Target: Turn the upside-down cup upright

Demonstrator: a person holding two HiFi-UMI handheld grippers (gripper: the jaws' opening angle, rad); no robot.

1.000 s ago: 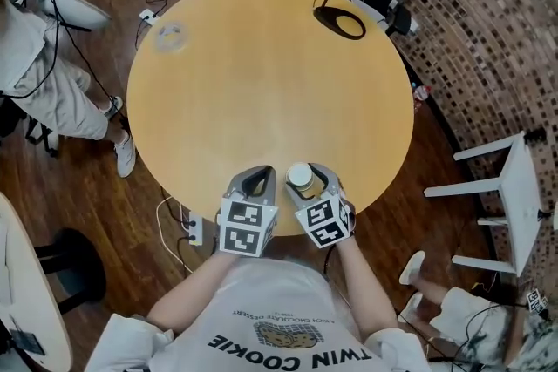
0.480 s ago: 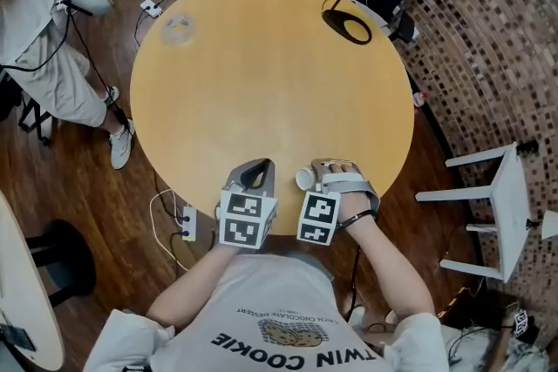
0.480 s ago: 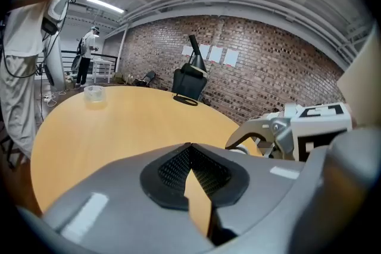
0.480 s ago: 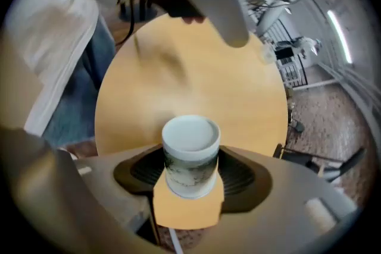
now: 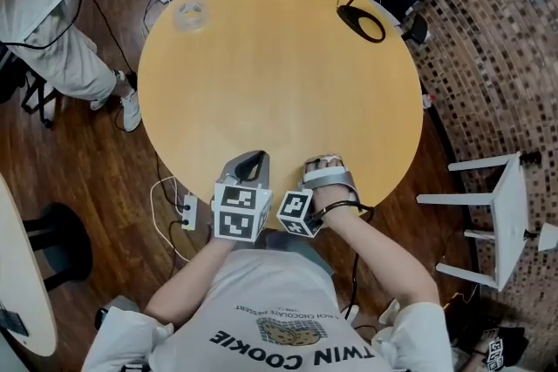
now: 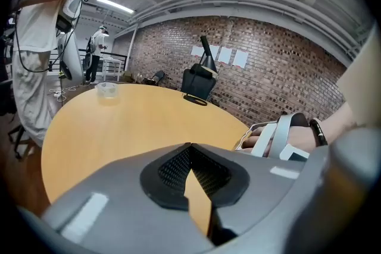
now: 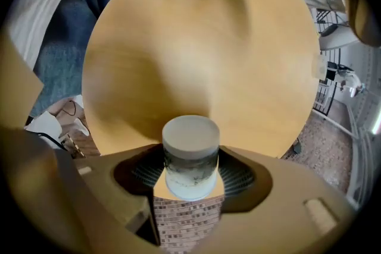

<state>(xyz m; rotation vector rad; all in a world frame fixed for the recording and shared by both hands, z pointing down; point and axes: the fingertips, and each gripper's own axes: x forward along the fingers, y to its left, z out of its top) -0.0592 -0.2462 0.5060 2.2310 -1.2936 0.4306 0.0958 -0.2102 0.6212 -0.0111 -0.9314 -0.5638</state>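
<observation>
A small translucent cup [image 7: 190, 156] with a whitish flat end sits clamped between the jaws of my right gripper [image 7: 190, 178]; the whole right gripper view is rolled over, with the table above the cup. In the head view the right gripper [image 5: 319, 166] lies near the table's front edge, turned so the hand and strap are on top, and the cup is hidden under them. Just to its left rests my left gripper [image 5: 249, 167], its jaw tips meeting with nothing between them [image 6: 189, 147].
The round wooden table [image 5: 279, 83] carries a clear plastic container [image 5: 190, 13] at the far left and a black looped object [image 5: 362, 22] at the far right. A person stands beyond the table's left. A white stool [image 5: 488, 209] is at the right.
My right gripper has rolled over with the cup: the cup's end faced up a second ago, then lay sideways, and is now hidden under the hand. The left gripper stayed still.
</observation>
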